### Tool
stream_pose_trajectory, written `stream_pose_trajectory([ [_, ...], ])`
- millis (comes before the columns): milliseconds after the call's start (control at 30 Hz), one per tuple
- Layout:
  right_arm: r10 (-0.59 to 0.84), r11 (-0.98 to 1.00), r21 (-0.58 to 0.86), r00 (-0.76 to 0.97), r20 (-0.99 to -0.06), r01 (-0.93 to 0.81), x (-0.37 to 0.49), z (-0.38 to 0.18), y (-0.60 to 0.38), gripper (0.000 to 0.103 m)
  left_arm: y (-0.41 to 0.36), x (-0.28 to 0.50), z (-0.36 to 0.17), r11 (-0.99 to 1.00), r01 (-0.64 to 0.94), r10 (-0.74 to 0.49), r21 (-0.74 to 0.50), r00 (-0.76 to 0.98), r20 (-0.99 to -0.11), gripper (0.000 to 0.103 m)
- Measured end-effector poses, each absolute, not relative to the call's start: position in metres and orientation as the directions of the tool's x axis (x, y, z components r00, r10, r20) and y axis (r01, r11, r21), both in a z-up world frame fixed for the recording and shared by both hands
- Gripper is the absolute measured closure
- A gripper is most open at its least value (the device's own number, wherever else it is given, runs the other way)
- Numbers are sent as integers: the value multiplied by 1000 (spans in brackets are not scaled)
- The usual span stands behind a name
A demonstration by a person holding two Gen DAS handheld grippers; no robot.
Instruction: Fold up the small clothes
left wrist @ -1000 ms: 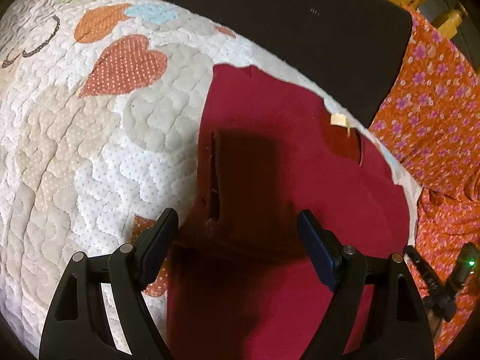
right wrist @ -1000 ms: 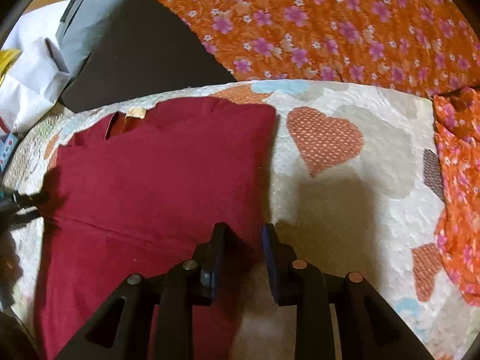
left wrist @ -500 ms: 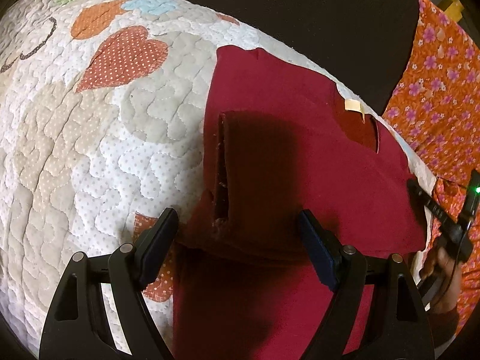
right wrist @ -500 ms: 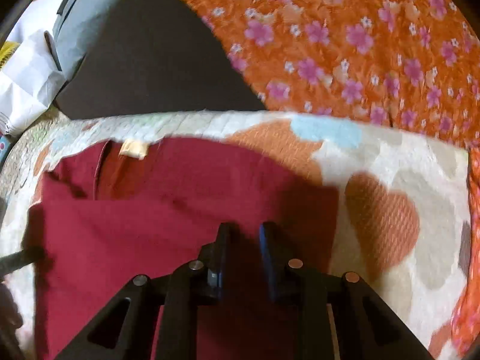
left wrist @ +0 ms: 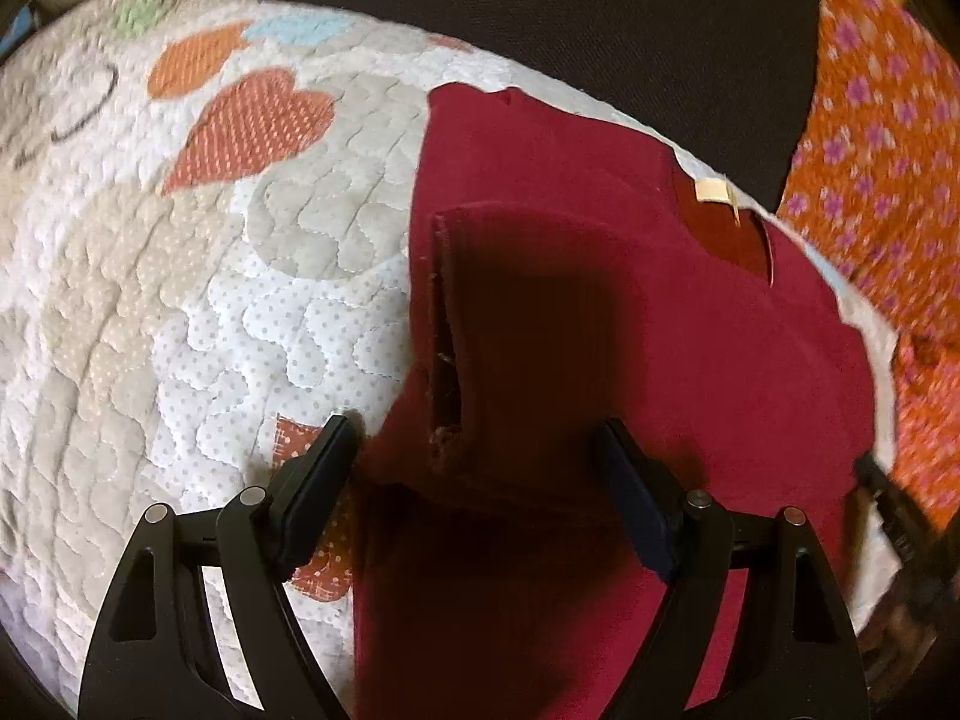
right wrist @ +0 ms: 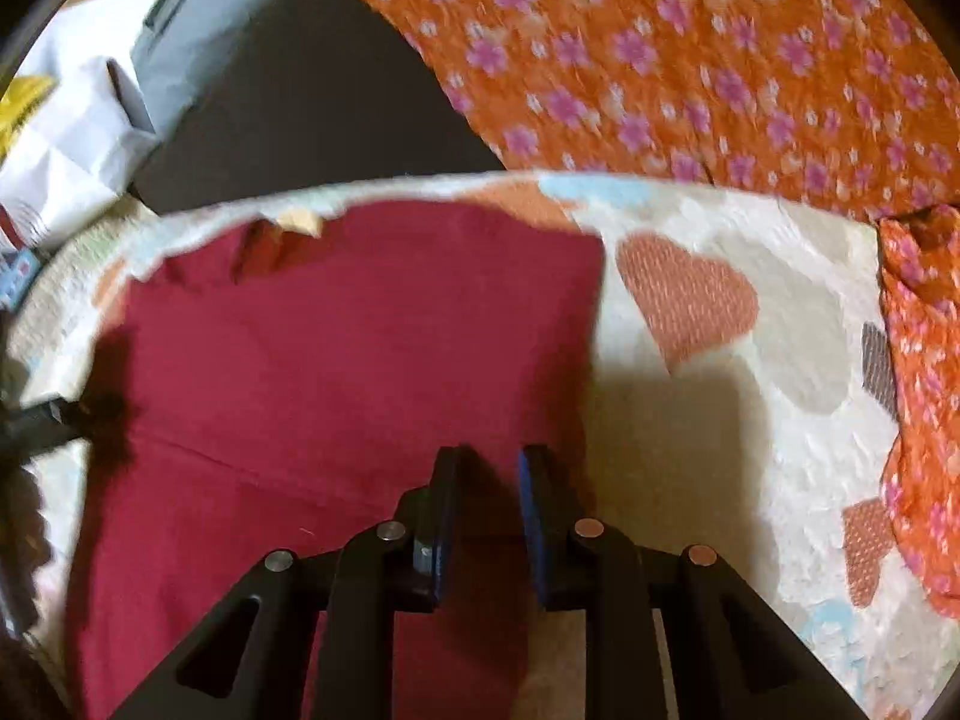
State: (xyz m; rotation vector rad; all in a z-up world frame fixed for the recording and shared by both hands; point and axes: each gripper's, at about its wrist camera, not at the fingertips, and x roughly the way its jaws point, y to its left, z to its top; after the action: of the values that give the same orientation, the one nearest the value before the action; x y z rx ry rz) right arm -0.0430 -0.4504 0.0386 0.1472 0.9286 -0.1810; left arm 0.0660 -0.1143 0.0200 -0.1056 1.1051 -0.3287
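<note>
The dark red knit garment (left wrist: 690, 360) lies flat on the white quilted heart-patterned cover (left wrist: 180, 300), neck label toward the far edge. One sleeve is already folded inward over the body. The left gripper (left wrist: 474, 474) hovers with jaws wide apart over that folded sleeve, gripping nothing. The right gripper (right wrist: 489, 480) stands at the opposite side edge, jaws narrowly apart; whether cloth is pinched cannot be told. Judged step: side fold. Next move likely requires securing that edge and carrying it inward.
</note>
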Motion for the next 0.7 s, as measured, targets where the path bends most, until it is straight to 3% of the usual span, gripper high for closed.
stream_pose_trajectory([
  [200, 5, 961, 164, 583, -812, 220, -83, 69, -450, 83, -101, 41, 44, 919, 242, -385, -311, 388, -837, 22],
  [400, 102, 942, 249, 513, -852, 226, -152, 53, -440, 81, -73, -14, 66, 893, 251, -444, -374, 360, -821, 22],
  [533, 133, 940, 262, 472, -872, 219, -199, 42, -430, 68, -52, -66, 63, 895, 251, -437, -368, 336, -834, 22],
  [700, 175, 922, 305, 446, -878, 237, -252, 37, -427, 64, -30, -118, 39, 911, 232, -395, -340, 255, -883, 22],
])
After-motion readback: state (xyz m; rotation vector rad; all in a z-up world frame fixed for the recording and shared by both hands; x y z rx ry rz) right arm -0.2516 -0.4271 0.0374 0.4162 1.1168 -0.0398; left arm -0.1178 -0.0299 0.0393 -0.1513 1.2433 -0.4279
